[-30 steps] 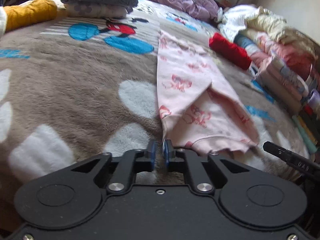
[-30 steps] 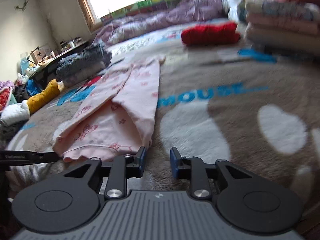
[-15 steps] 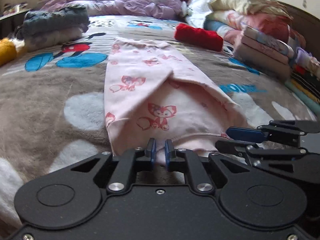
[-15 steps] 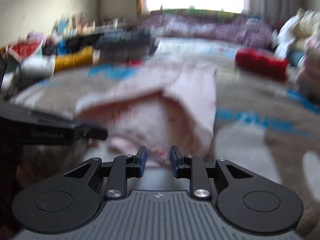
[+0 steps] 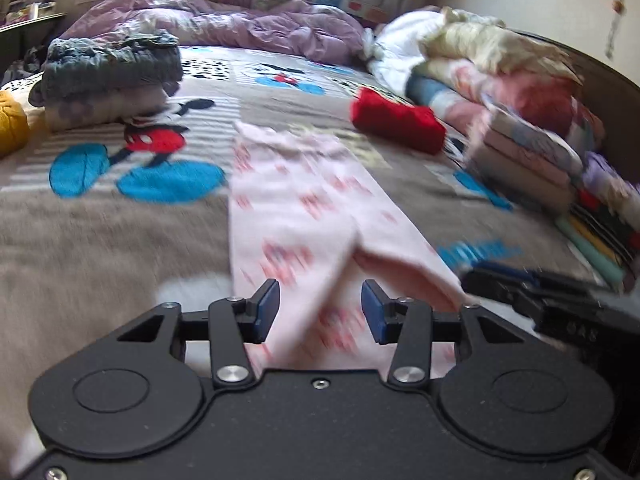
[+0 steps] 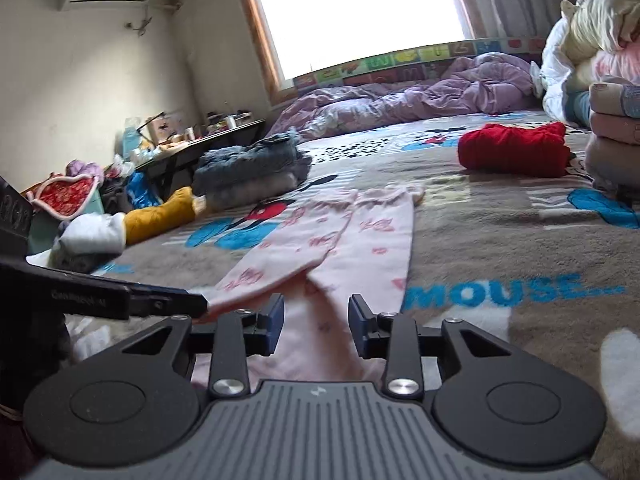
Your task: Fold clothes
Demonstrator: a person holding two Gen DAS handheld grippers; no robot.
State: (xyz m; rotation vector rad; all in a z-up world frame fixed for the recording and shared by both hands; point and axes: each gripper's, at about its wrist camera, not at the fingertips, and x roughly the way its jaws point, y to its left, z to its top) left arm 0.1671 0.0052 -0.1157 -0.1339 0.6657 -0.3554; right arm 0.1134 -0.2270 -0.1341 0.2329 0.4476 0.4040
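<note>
A pale pink garment with red prints (image 5: 304, 216) lies lengthwise on the brown Mickey Mouse blanket (image 5: 100, 240), folded in half along its length. It also shows in the right wrist view (image 6: 352, 240). My left gripper (image 5: 319, 314) is open, its jaws set over the garment's near end. My right gripper (image 6: 316, 322) is open over the same near end, just to the right. The right gripper shows at the right of the left wrist view (image 5: 540, 300), and the left gripper at the left of the right wrist view (image 6: 120, 300).
A folded red garment (image 5: 398, 126) lies far right. Stacked folded clothes (image 5: 528, 148) stand at the right edge. A grey folded pile (image 5: 108, 76) and a yellow garment (image 5: 12, 124) lie far left. A purple duvet (image 5: 240, 28) lies at the back.
Both grippers have opened; the left was shut before. Both have moved forward over the garment's near end and now sit side by side.
</note>
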